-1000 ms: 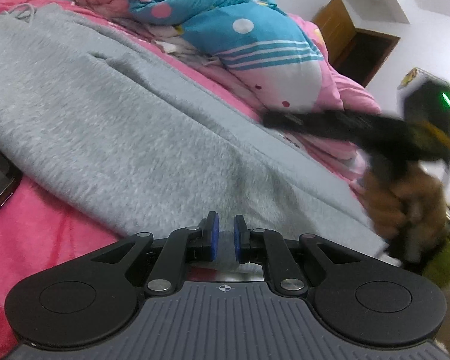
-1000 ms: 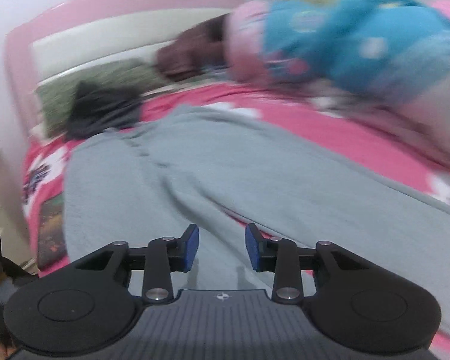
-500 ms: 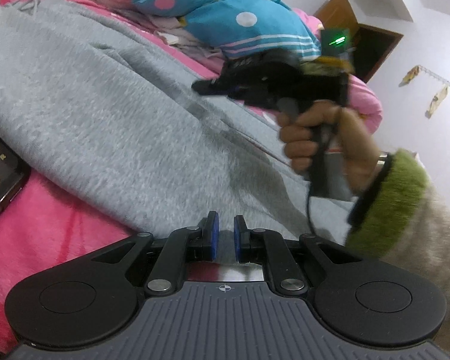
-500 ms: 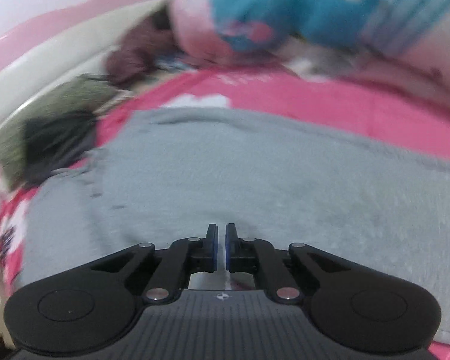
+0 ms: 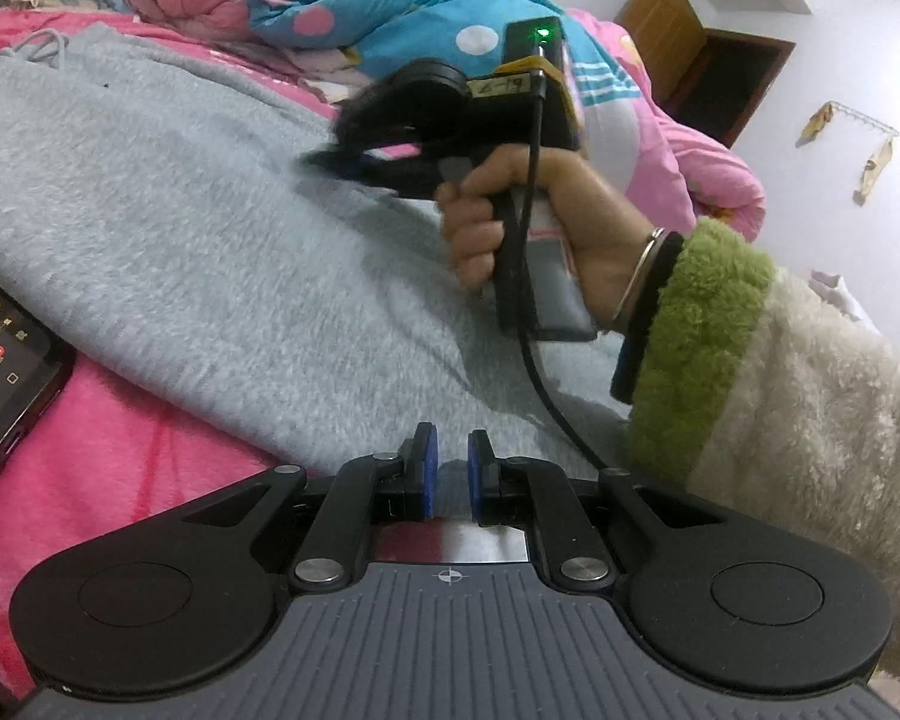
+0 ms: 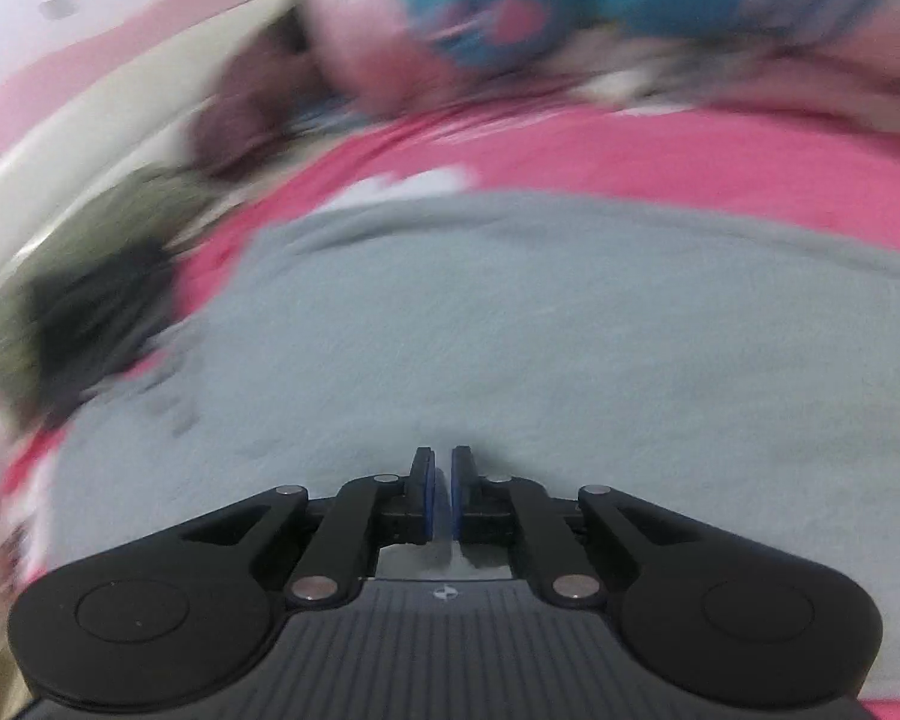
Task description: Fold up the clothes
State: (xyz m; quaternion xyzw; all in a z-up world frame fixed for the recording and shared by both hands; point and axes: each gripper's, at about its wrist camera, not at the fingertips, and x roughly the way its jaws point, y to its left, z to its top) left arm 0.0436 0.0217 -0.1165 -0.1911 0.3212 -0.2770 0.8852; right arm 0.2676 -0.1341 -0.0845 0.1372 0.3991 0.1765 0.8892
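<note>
A grey fleecy garment [image 5: 180, 228] lies spread over the pink bed, and it fills the lower half of the right wrist view [image 6: 570, 348]. My left gripper [image 5: 448, 450] sits at its near edge, shut, with grey cloth showing between the blue pads. A hand in a green-cuffed cream sleeve [image 5: 708, 324] holds my right gripper [image 5: 324, 159] low over the middle of the garment, its tips blurred. Seen from its own camera, the right gripper [image 6: 442, 462] is shut with only a thin slit between the pads. I cannot make out any cloth pinched there.
A dark phone [image 5: 0, 372] with a lit screen lies on the pink blanket [image 5: 120, 480] at the left. A blue and pink quilt [image 5: 420, 0] is heaped behind the garment. Dark clothes on a green pillow [image 6: 90, 300] lie by the headboard. A wooden door [image 5: 708, 78] stands far right.
The right gripper's jaws have closed. It has swung in from the right edge of the left wrist view to over the garment's middle. The left gripper has stayed put.
</note>
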